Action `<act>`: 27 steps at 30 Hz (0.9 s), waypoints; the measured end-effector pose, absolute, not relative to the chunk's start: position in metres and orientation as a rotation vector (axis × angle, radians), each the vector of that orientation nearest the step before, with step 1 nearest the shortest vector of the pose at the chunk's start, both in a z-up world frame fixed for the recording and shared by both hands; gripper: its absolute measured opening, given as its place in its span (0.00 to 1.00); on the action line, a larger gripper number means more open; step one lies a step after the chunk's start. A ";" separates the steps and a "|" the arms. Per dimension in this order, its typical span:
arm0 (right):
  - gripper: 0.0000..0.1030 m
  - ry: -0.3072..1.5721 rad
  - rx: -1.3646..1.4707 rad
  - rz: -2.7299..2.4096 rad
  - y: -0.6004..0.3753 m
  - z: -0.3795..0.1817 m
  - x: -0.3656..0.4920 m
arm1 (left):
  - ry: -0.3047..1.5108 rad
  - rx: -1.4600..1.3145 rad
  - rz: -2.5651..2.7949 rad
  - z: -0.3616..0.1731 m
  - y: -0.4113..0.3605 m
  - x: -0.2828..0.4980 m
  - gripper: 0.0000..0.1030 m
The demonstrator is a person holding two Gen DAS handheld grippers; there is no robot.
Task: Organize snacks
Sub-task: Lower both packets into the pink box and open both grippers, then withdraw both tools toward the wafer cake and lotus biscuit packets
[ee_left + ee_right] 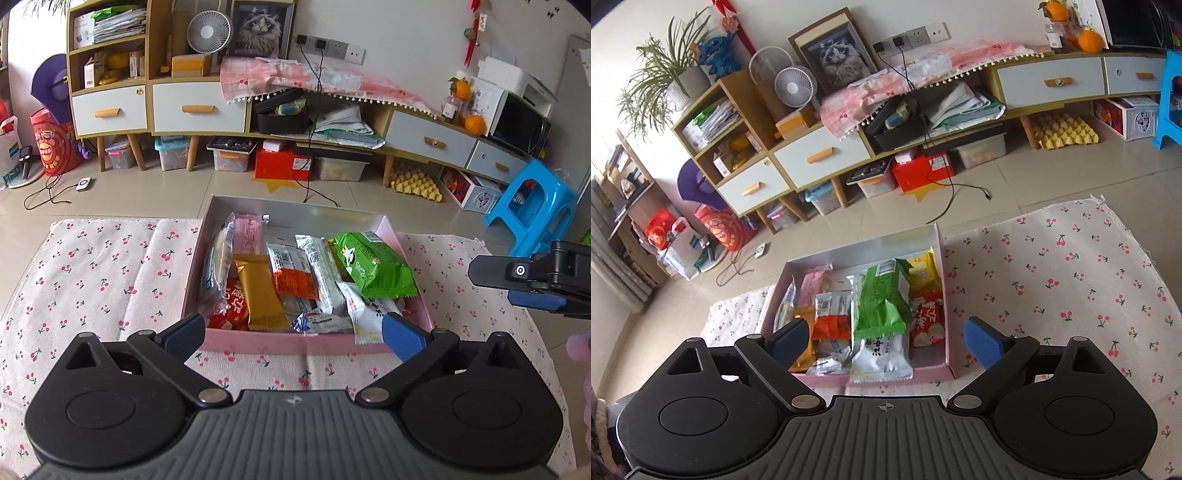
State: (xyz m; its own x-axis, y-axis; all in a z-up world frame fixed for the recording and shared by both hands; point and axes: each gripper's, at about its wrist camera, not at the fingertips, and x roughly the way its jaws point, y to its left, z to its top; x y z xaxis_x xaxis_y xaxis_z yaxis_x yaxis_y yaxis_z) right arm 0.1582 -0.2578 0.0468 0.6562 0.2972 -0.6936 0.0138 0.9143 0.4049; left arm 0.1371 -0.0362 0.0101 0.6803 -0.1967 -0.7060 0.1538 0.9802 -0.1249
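A shallow pink box (pixel 258 338) (pixel 940 258) sits on a cherry-print cloth (pixel 92 266) (pixel 1052 280) and holds several snack packets. Among them are a green bag (pixel 373 267) (pixel 882 299), a gold bar (pixel 260 291), an orange-and-white packet (pixel 291 275) (pixel 831 314), a red packet (pixel 927 319) and a white packet (pixel 881 356) leaning over the near wall. My left gripper (pixel 293 330) hangs open above the box's near edge, nothing between its blue pads. My right gripper (pixel 886 341) is open too, over the near wall, and empty. Its fingers (pixel 524 284) show at the right edge of the left wrist view.
Tiled floor lies beyond the cloth, crossed by a black cable (pixel 308 184) (pixel 951 201). A long low cabinet (pixel 199 107) (pixel 820 155) with drawers and storage bins under it lines the far wall. A blue plastic stool (pixel 532 206) stands at the right.
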 end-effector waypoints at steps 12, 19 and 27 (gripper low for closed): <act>0.91 0.866 0.324 0.207 -0.247 0.049 0.116 | 0.854 -0.032 -0.217 0.004 -0.028 0.099 0.99; 0.92 0.864 0.276 0.198 -0.250 0.032 0.098 | 0.846 -0.039 -0.233 -0.006 -0.024 0.078 0.99; 0.92 0.847 0.203 0.213 -0.263 0.025 0.079 | 0.830 -0.001 -0.259 -0.014 -0.016 0.060 0.99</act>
